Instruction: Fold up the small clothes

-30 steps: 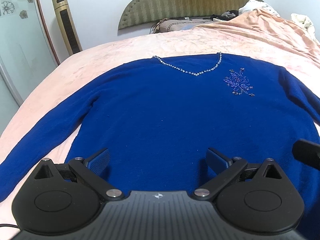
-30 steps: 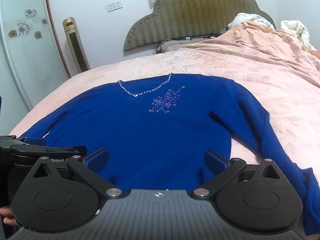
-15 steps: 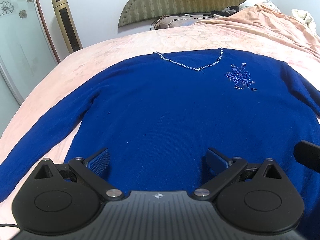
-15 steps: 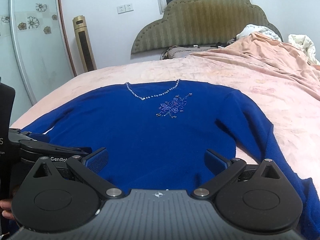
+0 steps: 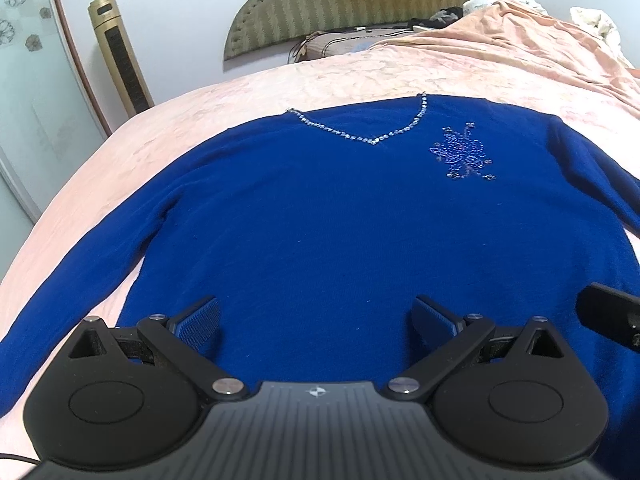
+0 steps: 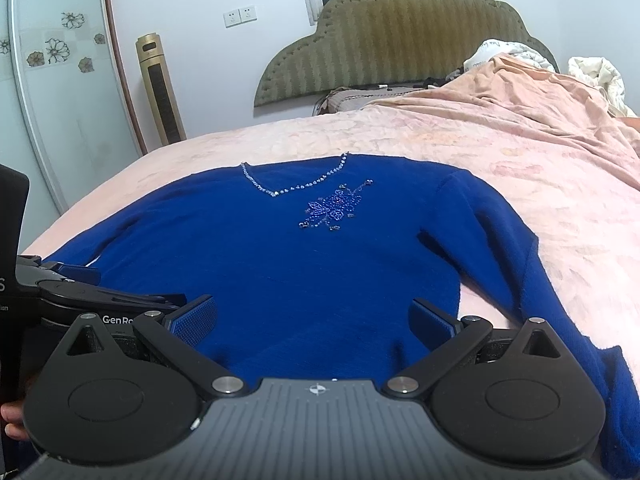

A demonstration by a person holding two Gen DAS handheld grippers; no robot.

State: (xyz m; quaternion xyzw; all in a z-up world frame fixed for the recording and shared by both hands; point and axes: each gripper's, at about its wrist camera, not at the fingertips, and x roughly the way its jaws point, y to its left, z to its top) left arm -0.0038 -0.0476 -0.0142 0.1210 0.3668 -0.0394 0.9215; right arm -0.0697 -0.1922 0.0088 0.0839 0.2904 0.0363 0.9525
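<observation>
A blue sweater (image 5: pixel 320 216) lies flat and face up on the bed (image 5: pixel 360 76), its beaded neckline (image 5: pixel 360 134) toward the headboard (image 6: pixel 392 36) end and its hem toward the near edge, where the person stands. Both sleeves are spread out to the sides: one sleeve (image 5: pixel 80 276) runs toward the bed's left edge, the other sleeve (image 6: pixel 532 280) angles down along the right side over the pink bedspread. Spread this way, the garment looks ready for a first fold, with nothing doubled over yet.

The left hand-held gripper (image 5: pixel 316 320) hovers low over the hem with its fingers wide apart and nothing between them. The right hand-held gripper (image 6: pixel 312 320) does the same over the right part of the hem, fingers also apart and empty. Both seem poised there because the bottom edge and side seams are the natural places to take hold; whether the pads touch the knit cannot be told.

Compared with a second ago, the sweater has not shifted. The right view has tipped upward, so more of the wall and headboard shows and the neckline sits lower in the picture. The left view has changed only slightly. Both pairs of fingers are spread as widely as before.
</observation>
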